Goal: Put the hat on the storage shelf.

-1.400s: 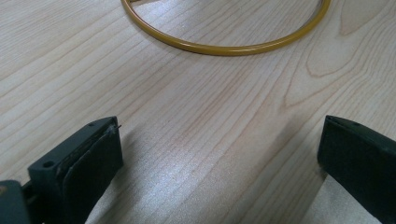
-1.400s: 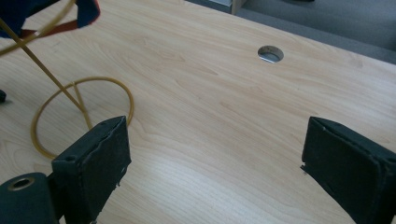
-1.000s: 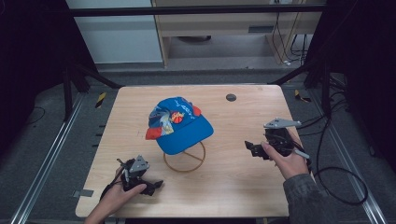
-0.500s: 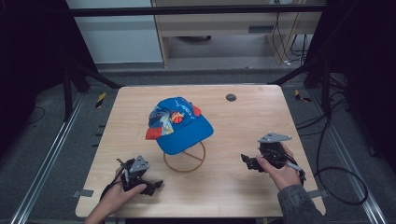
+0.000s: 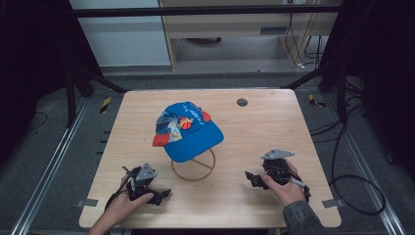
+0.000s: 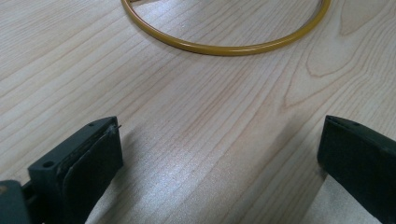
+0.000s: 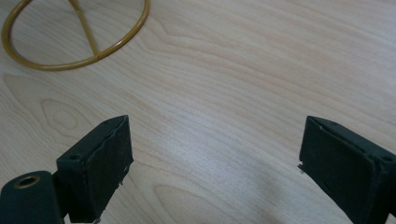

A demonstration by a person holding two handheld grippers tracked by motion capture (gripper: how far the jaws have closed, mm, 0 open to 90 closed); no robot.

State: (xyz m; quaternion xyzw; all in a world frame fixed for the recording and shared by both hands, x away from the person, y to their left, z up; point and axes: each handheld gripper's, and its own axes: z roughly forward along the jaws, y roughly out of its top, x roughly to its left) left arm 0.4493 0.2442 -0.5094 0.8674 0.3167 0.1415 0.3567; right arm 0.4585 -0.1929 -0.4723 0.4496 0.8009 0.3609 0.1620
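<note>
1. The blue cap (image 5: 188,131) sits on top of a yellow wire stand (image 5: 193,165) in the middle of the wooden table (image 5: 254,132). Its brim points toward the person and it looks settled, a little tilted.
2. The left gripper (image 5: 159,196) rests low on the table near the front edge, to the left of the stand. Its jaws are wide apart and nothing is between them; in the left gripper view there is bare wood between the jaws and the ring of the stand (image 6: 224,44) lies farther ahead.
3. The right gripper (image 5: 252,178) is low over the table to the right of the stand, also with the jaws wide apart and holding nothing. In the right gripper view the ring of the stand (image 7: 74,39) is up at the left, well apart from the jaws.
4. My judgement: the cap is already placed on the stand and both grippers are apart from it, so the main work seems done. I see nothing clearly left to do, maybe only to straighten the cap.
5. A small dark round spot (image 5: 242,102) is on the far part of the table; I cannot tell what it is.
</note>
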